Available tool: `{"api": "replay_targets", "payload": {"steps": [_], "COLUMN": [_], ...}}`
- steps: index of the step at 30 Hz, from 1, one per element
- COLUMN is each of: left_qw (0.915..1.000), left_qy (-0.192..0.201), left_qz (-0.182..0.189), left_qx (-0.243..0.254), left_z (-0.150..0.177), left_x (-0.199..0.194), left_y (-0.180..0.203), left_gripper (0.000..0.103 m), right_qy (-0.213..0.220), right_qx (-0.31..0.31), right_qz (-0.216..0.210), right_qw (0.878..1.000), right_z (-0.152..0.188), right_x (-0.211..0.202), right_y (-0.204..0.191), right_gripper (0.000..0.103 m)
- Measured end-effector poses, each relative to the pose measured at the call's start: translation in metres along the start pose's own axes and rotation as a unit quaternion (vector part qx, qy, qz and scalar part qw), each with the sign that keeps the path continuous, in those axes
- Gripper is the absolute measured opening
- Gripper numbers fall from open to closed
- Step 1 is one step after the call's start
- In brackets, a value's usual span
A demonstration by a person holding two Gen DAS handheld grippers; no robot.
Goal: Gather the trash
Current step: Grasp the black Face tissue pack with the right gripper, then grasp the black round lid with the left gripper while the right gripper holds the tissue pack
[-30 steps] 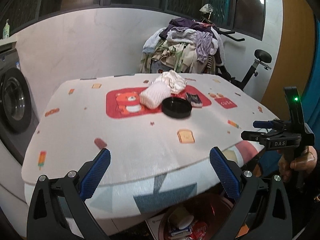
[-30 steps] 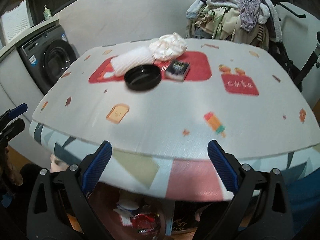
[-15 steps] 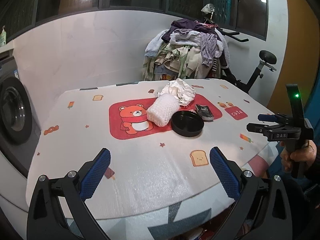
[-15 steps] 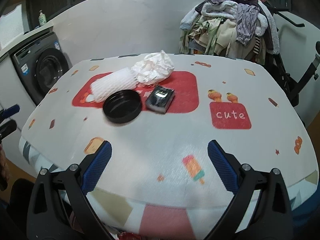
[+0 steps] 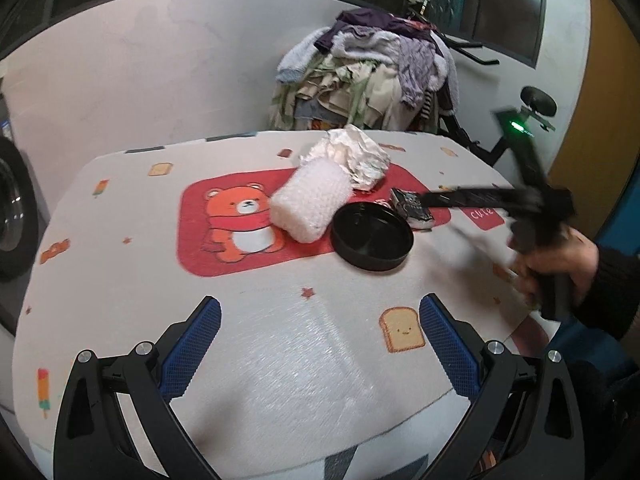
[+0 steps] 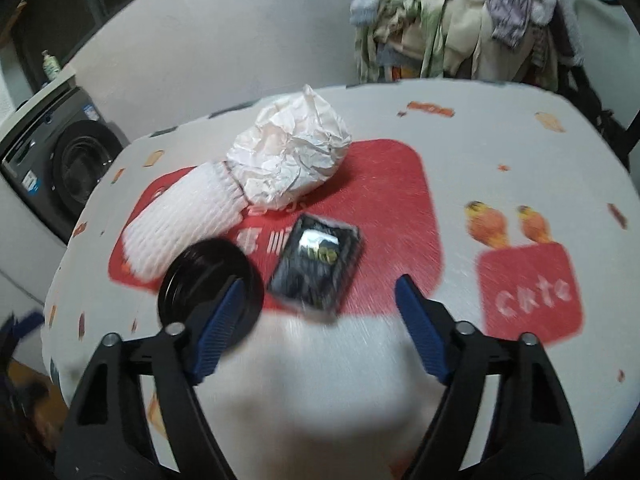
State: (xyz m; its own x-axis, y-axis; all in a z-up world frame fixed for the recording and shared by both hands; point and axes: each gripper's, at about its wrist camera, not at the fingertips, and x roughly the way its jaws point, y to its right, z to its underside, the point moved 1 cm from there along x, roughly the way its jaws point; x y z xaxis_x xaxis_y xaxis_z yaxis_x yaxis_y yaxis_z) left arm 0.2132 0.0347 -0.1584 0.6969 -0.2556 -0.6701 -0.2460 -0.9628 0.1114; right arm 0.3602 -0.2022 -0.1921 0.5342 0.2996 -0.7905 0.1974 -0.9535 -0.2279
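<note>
Now we hover both grippers over the trash on the table.

Our right gripper [image 6: 316,300] has just been narrowing its jaws, yet they stand apart with nothing pressed between them; the black packet [image 6: 316,264] lies on the tablecloth [image 6: 500,128] just ahead of its fingertips, beside the black round lid [image 6: 200,276]. Behind these, on the red bear print, rest the white foam sleeve [image 6: 180,220] and the crumpled paper [image 6: 288,156], touching each other. Our left gripper [image 5: 320,332] holds its blue pads spread wide over bare cloth, empty, nearer than the lid.
</note>
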Motion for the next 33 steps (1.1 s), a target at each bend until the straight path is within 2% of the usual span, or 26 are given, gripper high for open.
{"api": "replay_targets", "payload": {"steps": [3,7,10,13,18,24,27,32,33], "left_qw": [0.9996,0.9983,0.9972,0.9962,0.9935,0.9891,0.9885,0.9859,0.9861], "left_qy": [-0.018,-0.039,-0.056,-0.074,-0.107,-0.146,-0.151,-0.159,-0.157], "left_qz": [0.021,0.037,0.04,0.045,0.035,0.01,-0.007,-0.045,-0.049], "left_qx": [-0.004,-0.023,-0.029,-0.011,0.015,0.02,0.009,0.023,0.023], "left_z": [-0.005,-0.01,-0.014,-0.017,-0.023,-0.036,-0.043,-0.047,-0.046], "left_x": [0.019,0.044,0.063,0.08,0.113,0.149,0.159,0.169,0.168], "left_y": [0.004,0.004,0.008,0.018,0.034,0.047,0.05,0.057,0.058], "left_gripper": [0.097,0.097,0.097,0.097,0.097,0.097,0.097,0.097,0.092], "right_qy": [-0.015,-0.048,-0.054,-0.044,-0.02,0.001,0.004,0.01,0.012], "right_qx": [0.013,0.016,-0.007,-0.027,0.005,0.035,0.035,0.043,0.048], "right_qz": [0.001,0.025,0.037,0.031,0.012,-0.005,-0.012,-0.018,-0.023], "right_qw": [1.0,0.998,0.998,0.998,1.0,0.999,0.999,0.999,0.999], "right_z": [-0.017,-0.023,-0.025,-0.02,-0.006,0.015,0.021,0.026,0.027], "right_x": [0.025,0.048,0.051,0.042,0.017,-0.009,-0.015,-0.021,-0.024], "right_y": [-0.005,-0.006,-0.01,-0.009,0.015,0.039,0.042,0.046,0.046], "right_gripper": [0.071,0.056,0.045,0.038,0.037,0.037,0.037,0.037,0.037]}}
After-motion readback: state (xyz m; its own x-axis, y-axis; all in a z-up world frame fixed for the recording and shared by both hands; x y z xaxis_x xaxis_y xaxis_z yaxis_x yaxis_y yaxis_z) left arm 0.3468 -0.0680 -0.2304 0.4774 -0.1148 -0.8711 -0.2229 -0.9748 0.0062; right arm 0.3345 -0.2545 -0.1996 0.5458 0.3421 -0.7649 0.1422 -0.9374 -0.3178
